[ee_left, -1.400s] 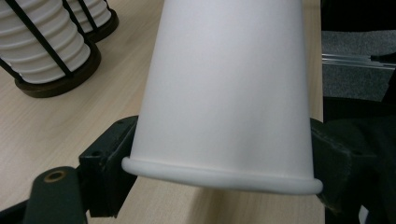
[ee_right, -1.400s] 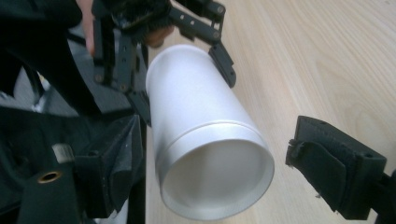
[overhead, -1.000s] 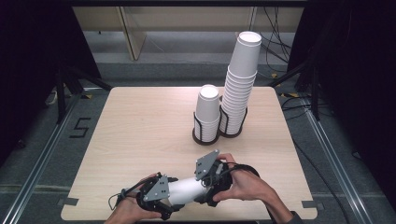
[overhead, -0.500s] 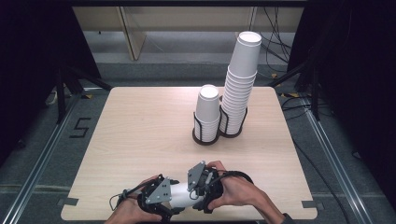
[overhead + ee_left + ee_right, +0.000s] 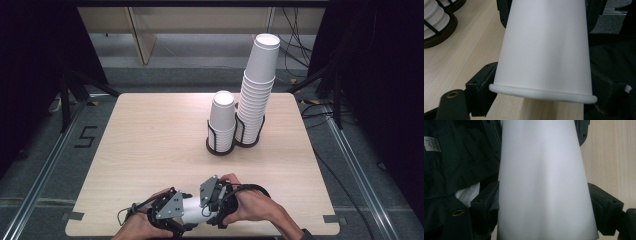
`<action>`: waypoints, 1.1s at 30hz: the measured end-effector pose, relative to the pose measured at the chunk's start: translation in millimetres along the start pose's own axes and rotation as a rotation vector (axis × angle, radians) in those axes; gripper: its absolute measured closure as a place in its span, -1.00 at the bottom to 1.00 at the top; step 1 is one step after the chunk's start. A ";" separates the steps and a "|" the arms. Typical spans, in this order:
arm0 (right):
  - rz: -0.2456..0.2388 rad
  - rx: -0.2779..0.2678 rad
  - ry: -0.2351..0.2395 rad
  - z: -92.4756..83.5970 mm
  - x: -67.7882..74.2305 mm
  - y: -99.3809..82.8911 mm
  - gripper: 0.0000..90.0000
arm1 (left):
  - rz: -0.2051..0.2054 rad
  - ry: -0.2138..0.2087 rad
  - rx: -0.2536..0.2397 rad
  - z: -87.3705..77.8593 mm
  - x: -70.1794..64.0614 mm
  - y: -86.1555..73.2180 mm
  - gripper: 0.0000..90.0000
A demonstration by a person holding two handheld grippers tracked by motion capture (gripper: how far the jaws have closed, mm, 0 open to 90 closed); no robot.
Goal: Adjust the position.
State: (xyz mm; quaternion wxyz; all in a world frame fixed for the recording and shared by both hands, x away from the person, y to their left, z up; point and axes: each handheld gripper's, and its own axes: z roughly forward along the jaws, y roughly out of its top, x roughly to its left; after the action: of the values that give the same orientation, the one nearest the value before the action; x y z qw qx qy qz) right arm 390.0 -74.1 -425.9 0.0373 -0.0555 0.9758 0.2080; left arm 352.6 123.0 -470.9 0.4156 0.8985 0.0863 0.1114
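We seem to be in a lab: black curtains (image 5: 30,75), floor rails (image 5: 45,170), cables (image 5: 295,35), one bare table (image 5: 150,135).

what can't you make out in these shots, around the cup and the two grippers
- High view: the white paper cup is partly covered by both grippers' grey plates and the hands.
- Left gripper view: the cup hides the jaw pads; its far end runs past the top edge.
- Right gripper view: both cup ends are cut off.

Paper cup (image 5: 544,50) top cut off, fingers' contact hidden — forearms cropped
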 end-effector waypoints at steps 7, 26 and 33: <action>-0.006 0.009 0.009 1.9 0.0 -1.2 -0.45 | 0.001 -0.012 -0.008 0.0 0.0 0.1 -0.62; 0.031 -0.041 0.005 -13.4 -3.7 -13.6 -0.45 | -0.116 -0.031 -0.215 -7.5 8.7 -6.5 -0.73; 0.047 -0.091 -0.009 -24.9 -12.2 -23.4 -0.46 | -0.171 -0.017 -0.290 -13.5 12.9 -7.5 -0.67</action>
State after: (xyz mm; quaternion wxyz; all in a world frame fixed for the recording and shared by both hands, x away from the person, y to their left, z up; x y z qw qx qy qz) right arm 403.7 -104.3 -411.4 0.0343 -0.0331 0.9662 0.2532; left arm 360.8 140.9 -466.5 0.5495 0.8195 0.1420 0.0791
